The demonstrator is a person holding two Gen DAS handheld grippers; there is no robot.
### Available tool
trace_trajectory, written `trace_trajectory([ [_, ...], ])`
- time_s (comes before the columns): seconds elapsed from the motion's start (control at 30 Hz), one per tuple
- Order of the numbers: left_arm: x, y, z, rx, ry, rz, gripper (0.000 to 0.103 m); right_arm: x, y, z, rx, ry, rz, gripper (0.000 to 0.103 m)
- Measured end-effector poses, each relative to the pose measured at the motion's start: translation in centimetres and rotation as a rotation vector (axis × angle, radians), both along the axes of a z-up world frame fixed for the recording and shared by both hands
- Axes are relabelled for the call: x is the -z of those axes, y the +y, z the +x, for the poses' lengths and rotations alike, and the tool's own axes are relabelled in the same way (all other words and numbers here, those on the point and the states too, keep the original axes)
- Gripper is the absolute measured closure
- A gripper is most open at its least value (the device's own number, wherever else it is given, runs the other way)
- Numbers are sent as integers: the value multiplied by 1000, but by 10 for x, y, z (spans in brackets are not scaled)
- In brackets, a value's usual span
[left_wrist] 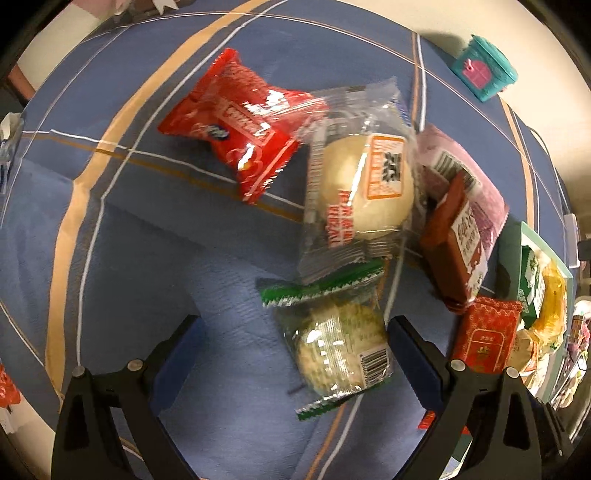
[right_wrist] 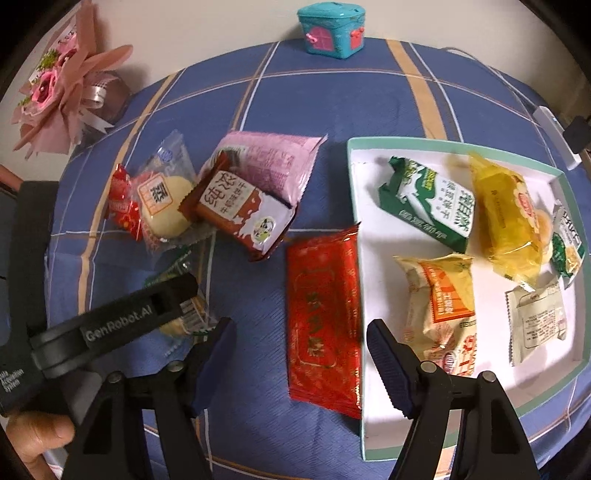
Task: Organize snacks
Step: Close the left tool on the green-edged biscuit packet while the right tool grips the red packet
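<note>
While crinkly foil packets glint, smooth rectangular tray

Blue tablecloth checked with white and tan lines. White tray edged in pale green. Red flat packet printed in gold. Brown-and-white packet on a pink one. Teal box with pink windows. Black grippers, blue pads.

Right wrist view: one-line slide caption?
Open right tool above a red packet beside the snack tray; more packets wait on the blue tablecloth.
</note>
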State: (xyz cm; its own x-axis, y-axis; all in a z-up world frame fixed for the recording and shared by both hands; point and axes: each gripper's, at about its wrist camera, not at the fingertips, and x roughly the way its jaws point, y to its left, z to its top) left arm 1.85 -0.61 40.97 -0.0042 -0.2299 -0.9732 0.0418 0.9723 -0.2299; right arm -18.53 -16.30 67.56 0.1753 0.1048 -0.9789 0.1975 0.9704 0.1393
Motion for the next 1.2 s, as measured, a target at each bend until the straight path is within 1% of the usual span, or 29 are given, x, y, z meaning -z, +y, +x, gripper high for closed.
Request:
trace_trajectory([
  [0.07, -5, 14, -3, -8, -1, 8, 4, 1, 2, -1, -7, 5, -13, 28],
  [0.1, -3, 20, 0, -13, -3, 19, 4, 1, 3, -1, -11, 6, -16, 28],
  [0.13, -6, 22, -9, -19, -3, 30, 4, 2, 5, 1, -13, 8, -21, 27],
  [0.2, -9, 32, -10, -29, -11, 56, 4, 3, 9, -2, -17, 10, -27, 27],
  [0.23, -7, 41, 0, -23, -4, 39, 4, 5, 12, 2, -17, 11, -27, 27],
  [0.4, -14, 58, 0, -22, 3, 29, 4, -2, 25, 5, -41, -4, -17, 27],
  [0.53, -22, 68, -3, -24, 6, 16, 4, -3, 34, 5, -49, 11, -29, 28],
  [0.57, -26, 63, -9, -32, 7, 16, 4, -2, 37, 5, -50, 11, -31, 27],
  [0.6, -32, 48, -17, -40, 9, 16, 4, 2, 40, 7, -53, 12, -34, 27],
  [0.63, -39, 28, -36, -55, 12, 18, 4, 3, 43, 7, -57, 11, -33, 27],
  [0.8, -47, 23, -47, -61, 15, 10, 4, 8, 57, 4, -76, 7, -25, 27],
  [0.87, -51, 18, -54, -63, 13, 10, 4, 9, 58, 5, -65, 1, 11, 28],
  [0.9, -52, 18, -54, -59, 13, 11, 4, 10, 53, 5, -59, 4, 36, 29],
  [0.93, -55, 13, -63, -62, 14, 12, 4, 13, 51, 6, -51, 14, 43, 33],
  [1.0, -57, 7, -71, -62, 17, 13, 4, 19, 55, 7, -60, 34, 6, 35],
  [1.2, -61, -1, -79, -42, 19, 16, 4, 29, 69, 8, -74, 48, -31, 40],
])
